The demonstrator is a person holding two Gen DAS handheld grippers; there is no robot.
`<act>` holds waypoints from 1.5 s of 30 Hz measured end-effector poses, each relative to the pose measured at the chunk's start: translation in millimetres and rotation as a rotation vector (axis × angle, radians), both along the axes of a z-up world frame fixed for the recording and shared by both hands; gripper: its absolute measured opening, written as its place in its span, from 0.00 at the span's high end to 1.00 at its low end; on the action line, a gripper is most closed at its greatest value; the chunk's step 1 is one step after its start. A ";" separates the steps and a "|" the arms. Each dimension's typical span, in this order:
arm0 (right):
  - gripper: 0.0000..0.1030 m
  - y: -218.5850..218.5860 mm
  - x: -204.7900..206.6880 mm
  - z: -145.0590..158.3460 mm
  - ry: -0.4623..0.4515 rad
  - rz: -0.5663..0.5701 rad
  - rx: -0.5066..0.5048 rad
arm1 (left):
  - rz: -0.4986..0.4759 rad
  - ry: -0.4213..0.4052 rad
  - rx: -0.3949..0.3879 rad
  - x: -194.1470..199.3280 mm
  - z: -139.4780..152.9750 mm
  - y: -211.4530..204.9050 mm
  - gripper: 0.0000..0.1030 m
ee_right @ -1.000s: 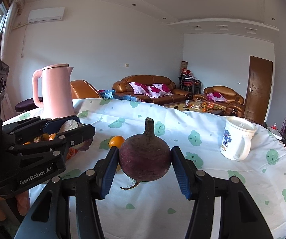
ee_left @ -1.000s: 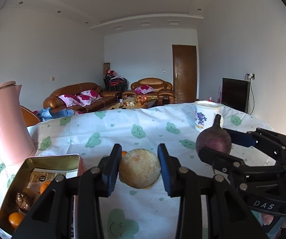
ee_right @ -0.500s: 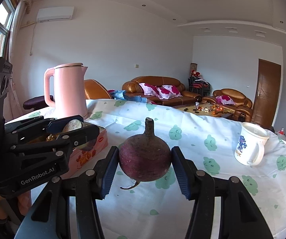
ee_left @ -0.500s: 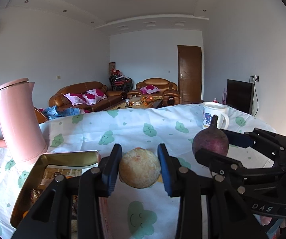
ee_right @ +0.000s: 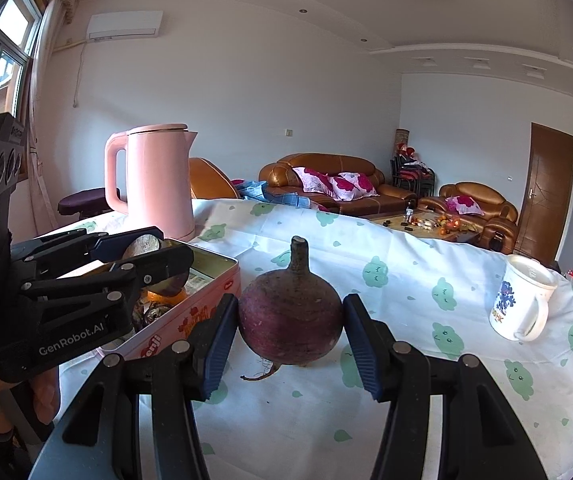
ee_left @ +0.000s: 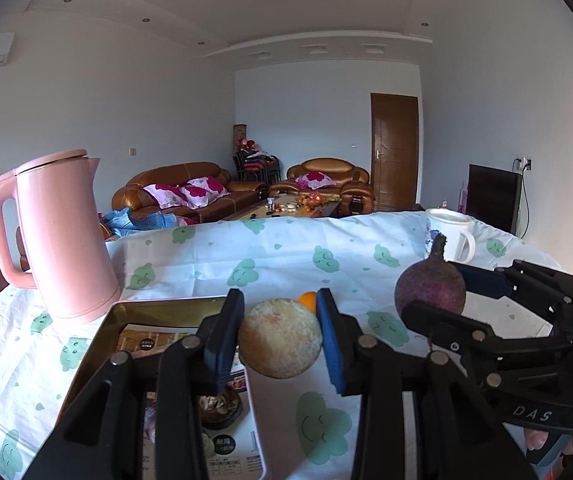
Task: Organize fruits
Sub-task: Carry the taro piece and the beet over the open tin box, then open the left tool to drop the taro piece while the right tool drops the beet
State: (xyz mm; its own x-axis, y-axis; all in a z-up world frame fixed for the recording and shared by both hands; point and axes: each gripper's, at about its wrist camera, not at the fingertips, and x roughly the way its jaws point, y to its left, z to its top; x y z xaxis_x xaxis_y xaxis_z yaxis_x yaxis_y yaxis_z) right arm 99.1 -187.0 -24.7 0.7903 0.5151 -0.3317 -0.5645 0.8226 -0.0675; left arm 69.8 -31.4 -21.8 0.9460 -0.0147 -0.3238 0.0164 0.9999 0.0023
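My left gripper is shut on a round tan fruit and holds it above the right rim of an open tin box. The box holds several small fruits and wrapped items. My right gripper is shut on a dark purple bulb-shaped fruit with a stem, held above the tablecloth. That fruit and gripper also show in the left wrist view, to the right. The left gripper appears over the tin box in the right wrist view. A small orange lies behind the tan fruit.
A pink kettle stands behind the box on the left. A white mug stands at the right of the table. The tablecloth is white with green cloud prints. Sofas and a coffee table stand in the room beyond.
Both grippers have moved left toward the tin box, each still holding its fruit. The left gripper now hangs over the box's right rim.
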 end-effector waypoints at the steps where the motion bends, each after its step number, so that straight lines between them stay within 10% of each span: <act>1: 0.46 1.6 -0.7 0.4 -0.003 0.003 -0.001 | 0.002 0.000 -0.001 -0.6 0.1 1.7 0.62; 45: 0.46 116.6 4.9 -4.4 0.041 0.203 -0.089 | 0.198 0.067 -0.058 -8.0 -9.7 112.1 0.63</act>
State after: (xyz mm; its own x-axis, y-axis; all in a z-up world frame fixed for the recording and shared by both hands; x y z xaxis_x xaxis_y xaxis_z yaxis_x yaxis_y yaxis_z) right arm 104.0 -70.4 -29.1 0.6581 0.6299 -0.4126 -0.7220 0.6833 -0.1085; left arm 61.8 80.8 -31.5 0.9086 0.1485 -0.3904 -0.1820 0.9820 -0.0499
